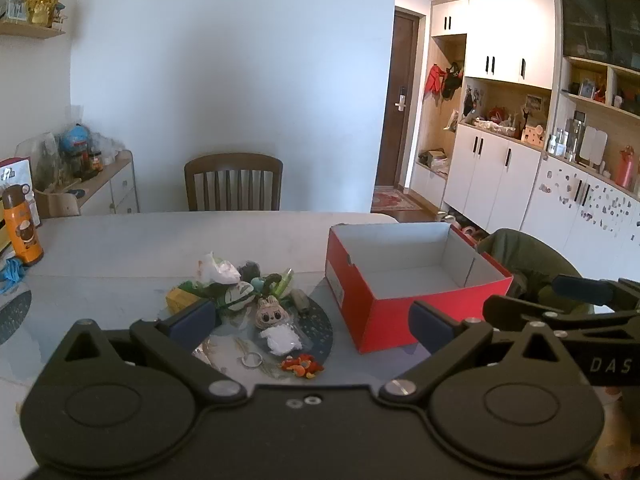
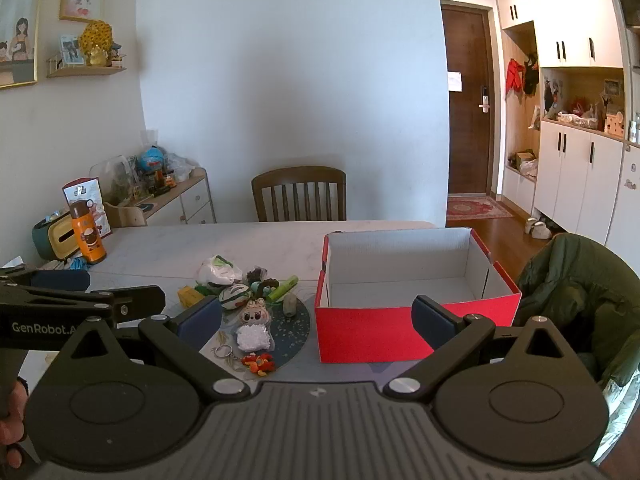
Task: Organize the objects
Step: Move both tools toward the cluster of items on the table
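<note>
A red cardboard box [image 1: 394, 322] [image 2: 372, 332] with a bare white inside stands open on the table. To its left, a dark round mat [image 1: 320, 336] [image 2: 296, 332] holds several small things: a plush doll keychain [image 1: 270, 314] [image 2: 253, 314], a white fluffy piece [image 2: 252, 337], an orange-red toy [image 1: 302, 365] [image 2: 259, 361], a key ring [image 1: 251, 359], a yellow block [image 2: 190, 295] and a white bag [image 1: 218, 270]. My left gripper [image 1: 314, 320] hovers open above the mat's near side. My right gripper [image 2: 316, 316] hangs open with nothing in it, in front of the box.
An orange bottle [image 1: 22, 224] [image 2: 87, 236] and a tissue box [image 2: 52, 240] stand at the table's left end. A wooden chair [image 2: 299, 194] sits at the far side. A green jacket [image 2: 572, 292] drapes a seat right of the box.
</note>
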`<action>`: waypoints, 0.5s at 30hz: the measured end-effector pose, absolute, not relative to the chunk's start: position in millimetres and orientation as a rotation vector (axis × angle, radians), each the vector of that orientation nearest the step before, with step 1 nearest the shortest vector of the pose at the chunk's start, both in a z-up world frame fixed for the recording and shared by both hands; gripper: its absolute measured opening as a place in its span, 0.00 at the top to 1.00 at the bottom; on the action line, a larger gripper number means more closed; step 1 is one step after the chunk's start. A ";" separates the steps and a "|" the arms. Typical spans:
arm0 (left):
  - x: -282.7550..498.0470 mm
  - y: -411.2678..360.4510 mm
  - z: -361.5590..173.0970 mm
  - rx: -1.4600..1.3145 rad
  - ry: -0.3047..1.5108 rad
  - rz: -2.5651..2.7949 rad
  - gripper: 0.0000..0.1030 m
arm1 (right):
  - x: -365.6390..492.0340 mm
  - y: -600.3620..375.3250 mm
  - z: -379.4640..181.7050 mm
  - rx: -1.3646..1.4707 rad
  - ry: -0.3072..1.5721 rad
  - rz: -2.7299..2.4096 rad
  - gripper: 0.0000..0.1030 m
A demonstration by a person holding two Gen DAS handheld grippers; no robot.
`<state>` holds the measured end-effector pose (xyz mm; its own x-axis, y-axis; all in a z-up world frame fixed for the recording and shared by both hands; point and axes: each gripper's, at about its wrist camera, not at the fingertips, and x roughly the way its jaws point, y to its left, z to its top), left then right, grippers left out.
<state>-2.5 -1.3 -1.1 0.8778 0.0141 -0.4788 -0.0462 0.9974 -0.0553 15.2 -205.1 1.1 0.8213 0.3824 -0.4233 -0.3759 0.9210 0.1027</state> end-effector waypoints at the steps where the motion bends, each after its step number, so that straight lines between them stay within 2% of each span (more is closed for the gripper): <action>1: -2.6 -1.8 -1.4 -0.066 0.499 0.033 0.00 | 15.1 -204.6 0.7 0.014 0.454 0.403 0.01; 15: -2.6 -3.2 2.1 -0.054 0.492 0.045 0.01 | 15.5 -210.9 -1.1 0.019 0.464 0.423 0.01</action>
<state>-2.6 -3.2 2.1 0.8802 0.0302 -0.4736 -0.0561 0.9976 -0.0406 15.5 -210.9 -1.1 0.8093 0.4001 -0.4300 -0.3915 0.9132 0.1129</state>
